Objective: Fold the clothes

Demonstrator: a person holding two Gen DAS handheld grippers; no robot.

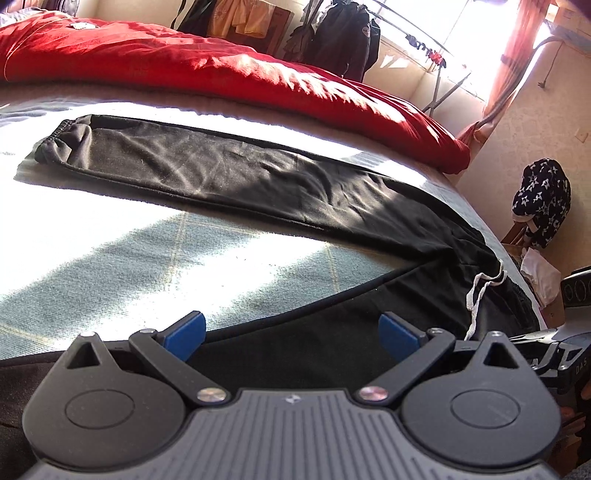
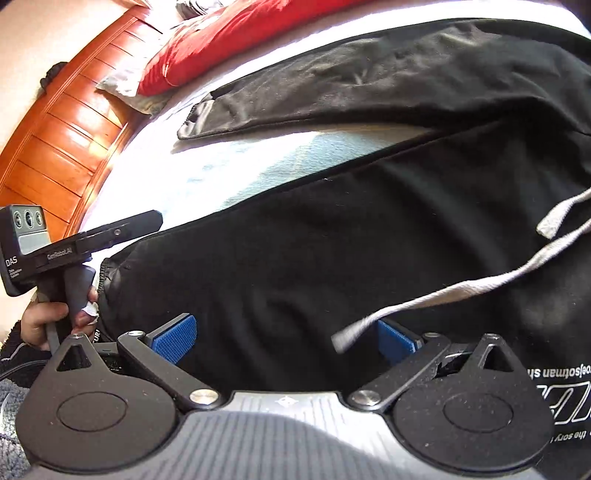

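Note:
Black trousers [image 1: 236,173] lie spread on the bed with the two legs apart. The far leg ends in an elastic cuff [image 1: 61,138]. A white drawstring [image 1: 480,291] trails from the waist at the right. My left gripper [image 1: 291,336] hovers open over the near leg, its blue pads [image 1: 188,334] wide apart and empty. In the right wrist view, my right gripper [image 2: 286,339] is open low over the trousers [image 2: 332,240], with the drawstring [image 2: 480,288] lying across its right pad. A hand [image 2: 44,317] holds the left gripper [image 2: 147,221] beside the near cuff [image 2: 107,273].
A red duvet [image 1: 221,66] lies along the far side of the pale blue bedspread [image 1: 110,251]. A wooden headboard [image 2: 66,122] and a pillow [image 2: 122,88] stand at the head. Past the bed's foot are a clothes rack [image 1: 347,33], a curtain [image 1: 517,62] and a star-print garment [image 1: 543,203].

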